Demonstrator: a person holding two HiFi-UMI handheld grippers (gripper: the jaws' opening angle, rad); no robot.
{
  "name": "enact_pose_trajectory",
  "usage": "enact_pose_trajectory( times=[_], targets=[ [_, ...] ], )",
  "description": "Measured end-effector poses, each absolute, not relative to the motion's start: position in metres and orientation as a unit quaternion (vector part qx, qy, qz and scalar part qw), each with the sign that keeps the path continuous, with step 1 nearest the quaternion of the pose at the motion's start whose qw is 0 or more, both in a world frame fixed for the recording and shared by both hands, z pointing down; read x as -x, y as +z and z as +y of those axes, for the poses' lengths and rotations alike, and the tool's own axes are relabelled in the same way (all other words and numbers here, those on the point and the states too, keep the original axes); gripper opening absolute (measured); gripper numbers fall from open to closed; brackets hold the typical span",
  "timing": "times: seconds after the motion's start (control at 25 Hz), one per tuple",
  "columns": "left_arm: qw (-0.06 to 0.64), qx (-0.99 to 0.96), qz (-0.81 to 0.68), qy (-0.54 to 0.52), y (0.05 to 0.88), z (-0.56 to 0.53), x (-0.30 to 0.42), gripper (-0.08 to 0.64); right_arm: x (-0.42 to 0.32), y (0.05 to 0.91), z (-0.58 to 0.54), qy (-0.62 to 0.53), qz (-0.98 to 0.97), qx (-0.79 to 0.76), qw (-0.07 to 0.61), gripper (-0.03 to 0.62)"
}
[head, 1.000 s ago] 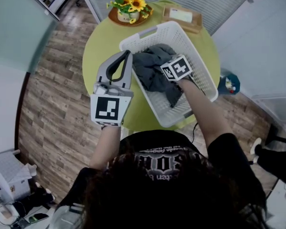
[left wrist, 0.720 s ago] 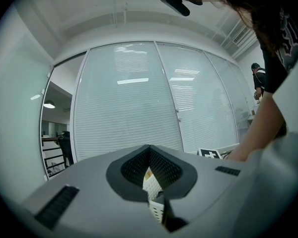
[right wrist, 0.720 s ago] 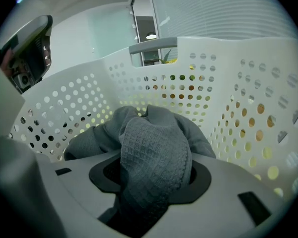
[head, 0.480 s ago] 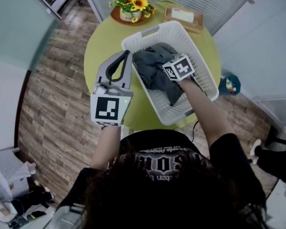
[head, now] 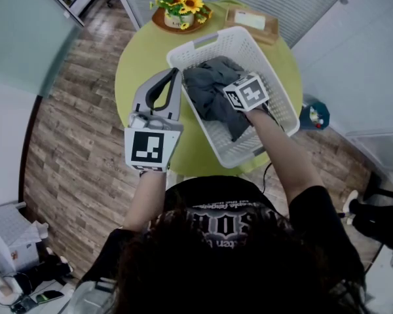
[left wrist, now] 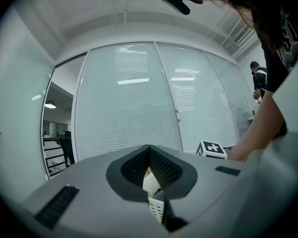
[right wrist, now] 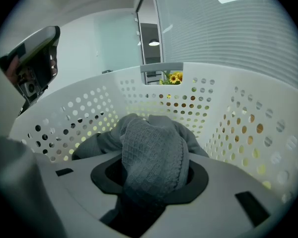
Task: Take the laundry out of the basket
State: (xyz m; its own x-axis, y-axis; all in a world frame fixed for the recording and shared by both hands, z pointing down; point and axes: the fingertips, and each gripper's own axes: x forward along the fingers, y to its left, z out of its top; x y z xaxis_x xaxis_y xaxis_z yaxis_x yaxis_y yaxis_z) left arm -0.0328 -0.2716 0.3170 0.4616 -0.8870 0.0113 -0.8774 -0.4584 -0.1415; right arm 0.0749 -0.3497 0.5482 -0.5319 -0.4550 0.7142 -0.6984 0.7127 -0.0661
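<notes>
Nothing out yet: right gripper jaws closing on grey knit garment inside laundry basket; left gripper jaws together, empty

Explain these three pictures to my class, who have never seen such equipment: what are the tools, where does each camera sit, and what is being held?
There is no robot here. A person holds a two-jaw tool in each hand. The top-down picture comes from a camera on the person's head. The other two come from cameras riding on the tools, each looking along its own jaws. On a round yellow-green table stand a white laundry basket, a pot of sunflowers and a flat brown box. The right hand-held gripper reaches into the basket. Its jaws are closing on a grey garment, which is bunched between them. The left hand-held gripper is beside the basket with its jaws together, holding nothing. The black-and-white marker cubes are parts of the tools.
</notes>
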Motion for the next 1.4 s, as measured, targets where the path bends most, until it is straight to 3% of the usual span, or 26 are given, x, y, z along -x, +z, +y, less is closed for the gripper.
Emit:
enact_pose_trajectory(
  times=[1.4],
  targets=[
    [0.065,0.831,0.551,-0.036,0.309,-0.260,0.075,-0.002,-0.077,0.401,-0.328,0.087,-0.898,-0.392,0.179,0.187]
  ],
)
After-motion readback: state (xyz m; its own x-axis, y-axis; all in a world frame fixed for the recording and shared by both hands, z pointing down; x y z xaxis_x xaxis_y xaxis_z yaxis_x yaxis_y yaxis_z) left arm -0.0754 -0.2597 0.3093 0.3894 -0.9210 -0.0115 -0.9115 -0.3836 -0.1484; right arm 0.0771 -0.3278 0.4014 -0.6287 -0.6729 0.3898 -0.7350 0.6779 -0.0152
